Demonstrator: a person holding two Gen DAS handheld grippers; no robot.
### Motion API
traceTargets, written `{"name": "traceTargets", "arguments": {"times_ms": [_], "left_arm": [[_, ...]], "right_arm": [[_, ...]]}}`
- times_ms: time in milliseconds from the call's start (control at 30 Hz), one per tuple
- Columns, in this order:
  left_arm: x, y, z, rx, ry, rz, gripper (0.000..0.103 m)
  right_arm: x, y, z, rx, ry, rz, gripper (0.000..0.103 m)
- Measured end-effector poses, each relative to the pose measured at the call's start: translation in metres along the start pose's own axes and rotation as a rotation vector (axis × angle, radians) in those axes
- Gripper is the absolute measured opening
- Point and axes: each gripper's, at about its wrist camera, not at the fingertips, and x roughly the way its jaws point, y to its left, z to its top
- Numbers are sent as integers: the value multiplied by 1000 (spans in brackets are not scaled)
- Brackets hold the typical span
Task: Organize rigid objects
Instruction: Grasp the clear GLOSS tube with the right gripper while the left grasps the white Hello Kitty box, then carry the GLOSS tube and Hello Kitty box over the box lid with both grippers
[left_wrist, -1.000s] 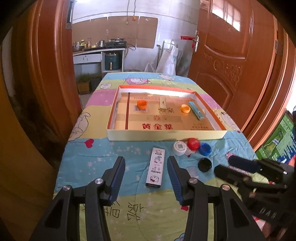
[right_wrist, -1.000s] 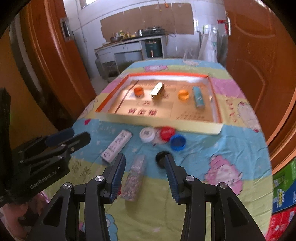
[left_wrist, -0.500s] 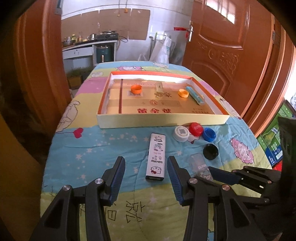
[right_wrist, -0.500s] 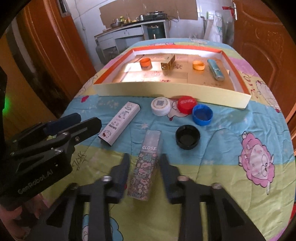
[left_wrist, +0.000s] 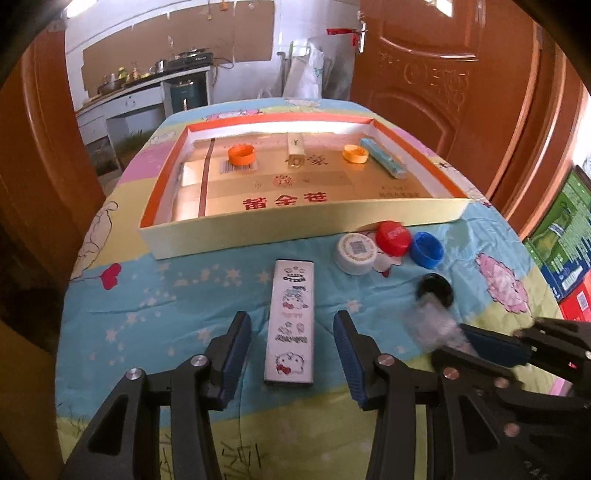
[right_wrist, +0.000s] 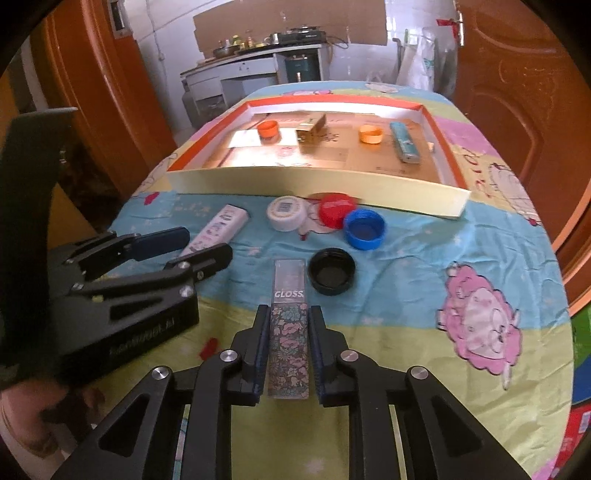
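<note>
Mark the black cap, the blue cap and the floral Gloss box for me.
black cap (right_wrist: 331, 271): right wrist view, its hollow centre.
blue cap (right_wrist: 365, 229): right wrist view, its open inside.
floral Gloss box (right_wrist: 289, 325): right wrist view, top face between the shut pads.

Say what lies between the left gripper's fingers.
The white cartoon box lies flat on the cloth between the left gripper's open fingers, untouched; the left wrist view shows it.

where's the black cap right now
In the right wrist view the black cap lies open side up on the blue part of the cloth, just right of the gloss box, nearer the camera than the blue cap.
</note>
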Motion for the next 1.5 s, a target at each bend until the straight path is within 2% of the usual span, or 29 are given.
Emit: {"name": "traceTargets", "arguments": {"times_ms": [100, 200, 333, 733, 1067, 1500], "left_arm": [[5, 1, 4, -5, -9, 25, 35], [6, 3, 4, -13, -15, 18, 26], [3, 9, 4, -52, -22, -8, 26], [-21, 9, 2, -70, -48, 6, 26], [-55, 5, 18, -82, -111, 3, 26], [-66, 4, 37, -85, -144, 2, 26]], "right_arm": [[-1, -7, -2, 13, 1, 5, 21], [-2, -9, -3, 15, -1, 7, 21], [-2, -9, -3, 15, -3, 12, 21], [-12, -8, 0, 13, -26, 30, 20], [-31, -5, 15, 1, -76, 44, 20], [-47, -6, 40, -6, -129, 46, 20]]}}
